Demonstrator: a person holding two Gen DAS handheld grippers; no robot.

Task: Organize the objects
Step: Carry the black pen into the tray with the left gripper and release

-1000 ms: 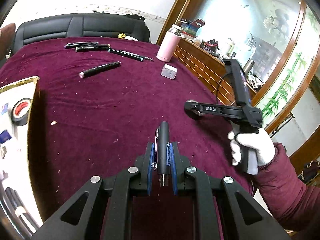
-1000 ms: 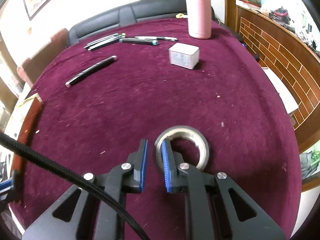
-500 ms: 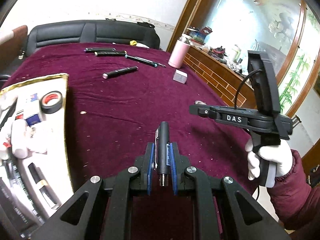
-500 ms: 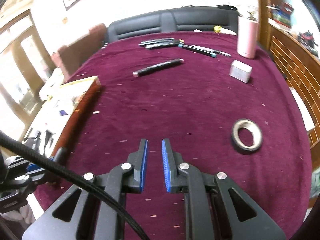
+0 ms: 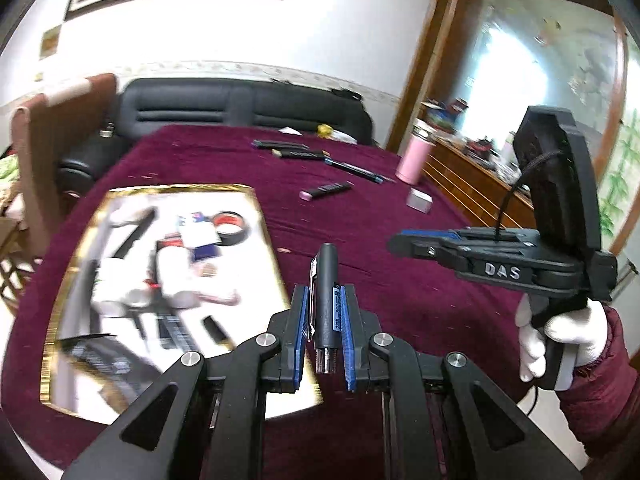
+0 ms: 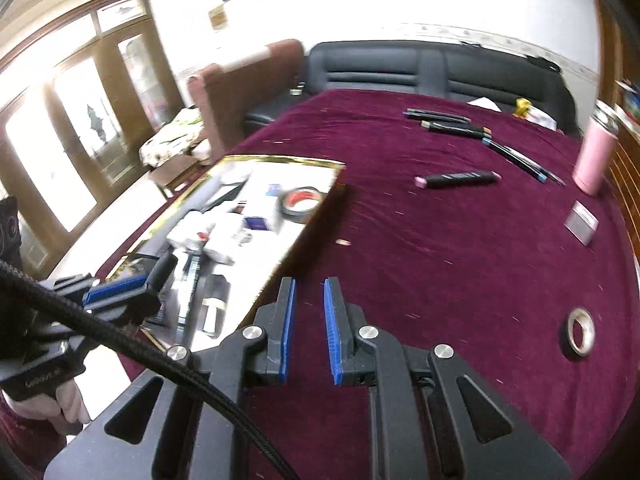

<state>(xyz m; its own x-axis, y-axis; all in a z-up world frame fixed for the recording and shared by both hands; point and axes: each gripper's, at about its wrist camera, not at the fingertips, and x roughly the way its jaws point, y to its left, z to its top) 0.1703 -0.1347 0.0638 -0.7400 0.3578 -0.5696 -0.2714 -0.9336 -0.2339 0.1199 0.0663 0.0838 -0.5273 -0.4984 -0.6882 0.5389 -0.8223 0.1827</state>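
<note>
Black pen [image 5: 326, 296] between left claw [image 5: 323, 322] pads

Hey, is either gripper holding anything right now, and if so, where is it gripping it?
The left gripper clamps a black pen around the lower barrel, near its metal end. The right gripper holds nothing.
</note>
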